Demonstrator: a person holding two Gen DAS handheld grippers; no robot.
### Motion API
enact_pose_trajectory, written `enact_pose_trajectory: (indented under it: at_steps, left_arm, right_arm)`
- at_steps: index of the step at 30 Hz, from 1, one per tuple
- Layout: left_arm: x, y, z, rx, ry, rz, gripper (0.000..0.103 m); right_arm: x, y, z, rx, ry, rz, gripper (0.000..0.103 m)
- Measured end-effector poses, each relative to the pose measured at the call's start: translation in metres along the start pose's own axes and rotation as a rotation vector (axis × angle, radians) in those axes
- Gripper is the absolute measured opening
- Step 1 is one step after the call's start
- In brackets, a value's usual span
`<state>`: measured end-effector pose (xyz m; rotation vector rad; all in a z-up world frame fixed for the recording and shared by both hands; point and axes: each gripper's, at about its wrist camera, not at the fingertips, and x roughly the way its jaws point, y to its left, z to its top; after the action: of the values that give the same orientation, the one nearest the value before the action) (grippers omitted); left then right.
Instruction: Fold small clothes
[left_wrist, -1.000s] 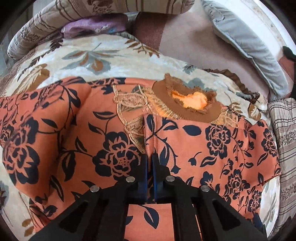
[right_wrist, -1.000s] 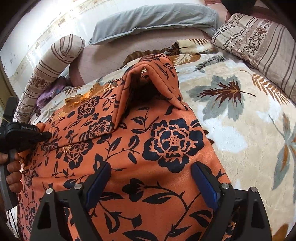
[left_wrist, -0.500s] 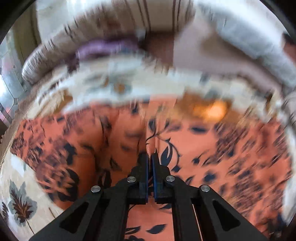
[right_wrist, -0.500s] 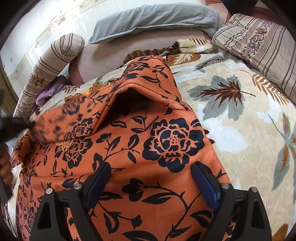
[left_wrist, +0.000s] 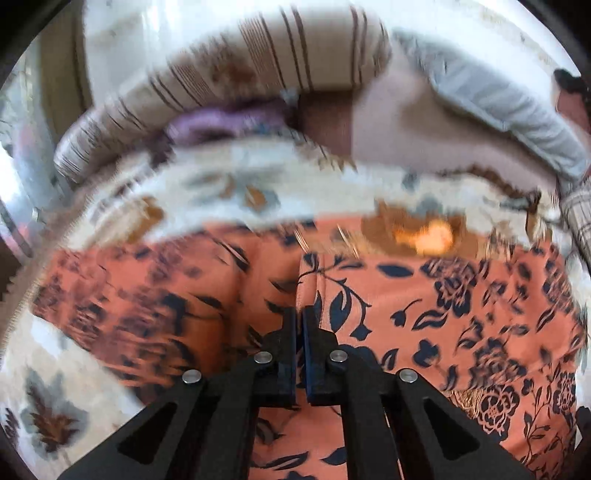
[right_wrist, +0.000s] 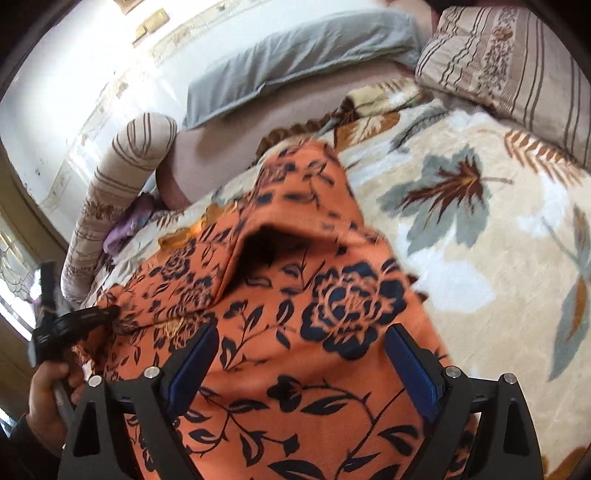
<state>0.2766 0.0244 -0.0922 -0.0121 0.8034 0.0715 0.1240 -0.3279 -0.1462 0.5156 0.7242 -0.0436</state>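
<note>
An orange garment (left_wrist: 461, 295) with dark blue flowers and a brown collar (left_wrist: 417, 232) lies on a leaf-patterned blanket (left_wrist: 229, 184). My left gripper (left_wrist: 299, 317) is shut on a fold of this garment and holds it lifted; the view is blurred. In the right wrist view the garment (right_wrist: 332, 302) forms a raised tent-like fold, and the left gripper (right_wrist: 110, 314) pinches its edge at the left. My right gripper (right_wrist: 299, 354) is open, its blue pads over the garment's near part, holding nothing.
A striped bolster (right_wrist: 122, 177), a grey pillow (right_wrist: 295, 55) and a striped pillow (right_wrist: 517, 55) lie at the back of the bed. A purple cloth (right_wrist: 129, 225) lies beside the bolster. The blanket (right_wrist: 498, 240) extends bare to the right.
My left gripper has pulled the pinched fold up and back toward the left, stretching the garment's folded flap. My right gripper has stayed open, shifting slightly.
</note>
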Motion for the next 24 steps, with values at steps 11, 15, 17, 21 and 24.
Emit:
enact_pose_trajectory:
  at_steps: [11,15,17,21,24]
  left_arm:
    - [0.036,0.012,-0.029,0.039,0.149,0.013,0.006]
    - [0.035,0.013,-0.024,0.024,0.18,-0.002,0.006]
    - [0.029,0.017,-0.021,0.022,0.198,-0.049,0.008]
    - [-0.021,0.056,-0.009,-0.06,0.107,-0.196,0.059]
    - [-0.056,0.119,-0.007,-0.207,-0.001,-0.231,0.078]
  right_arm:
    - [0.009,0.019,0.095,0.104,0.043,0.29,0.094]
    - [0.089,0.005,0.12,0.227,0.203,0.342,0.1]
    - [0.131,-0.019,0.104,0.322,0.34,0.233,0.099]
    - [0.084,0.012,0.106,0.142,0.195,0.205,0.099]
    - [0.045,0.044,0.084,-0.004,0.139,0.224,0.099]
